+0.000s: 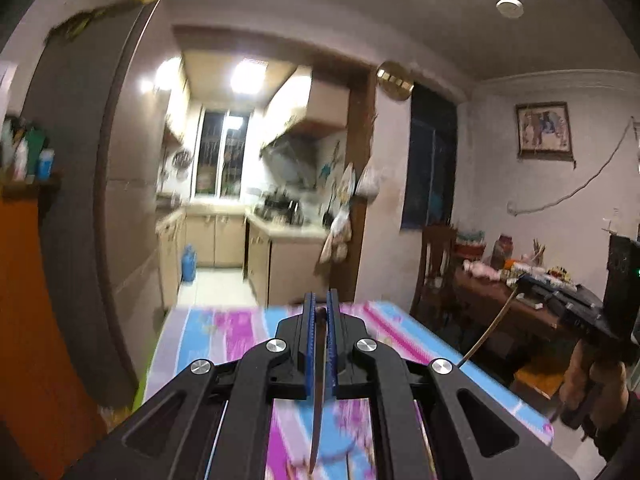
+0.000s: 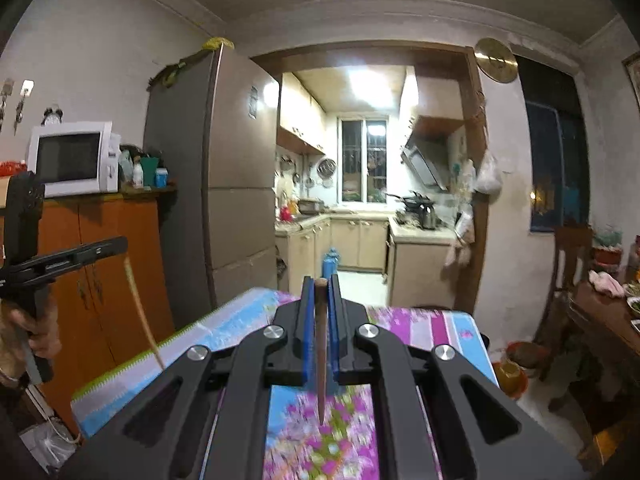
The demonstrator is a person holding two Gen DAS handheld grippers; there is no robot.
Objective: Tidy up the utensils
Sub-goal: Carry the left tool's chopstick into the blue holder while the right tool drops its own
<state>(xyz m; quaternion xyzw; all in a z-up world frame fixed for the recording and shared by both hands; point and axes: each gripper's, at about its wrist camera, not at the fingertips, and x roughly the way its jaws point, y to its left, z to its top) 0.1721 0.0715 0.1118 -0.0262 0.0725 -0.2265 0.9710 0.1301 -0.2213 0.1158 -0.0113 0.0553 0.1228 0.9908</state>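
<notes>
My left gripper (image 1: 321, 300) is shut on a thin chopstick (image 1: 318, 392) that hangs down between its blue pads, above the flowered tablecloth (image 1: 224, 332). In the right wrist view the left gripper (image 2: 124, 242) appears at the left edge, held by a hand, with its pale chopstick (image 2: 144, 312) slanting down. My right gripper (image 2: 320, 280) is shut on a brown chopstick (image 2: 321, 360) that points down toward the table (image 2: 420, 324). The left wrist view shows the right gripper (image 1: 520, 280) at the far right, its chopstick (image 1: 486, 332) dangling.
Beyond the table's far edge stands a tall grey fridge (image 2: 224, 184) beside an orange cabinet (image 2: 112, 264) carrying a microwave (image 2: 72, 158). A doorway opens into the kitchen (image 2: 360, 200). A wooden chair (image 1: 436, 264) and a cluttered side table (image 1: 500, 292) stand at the right.
</notes>
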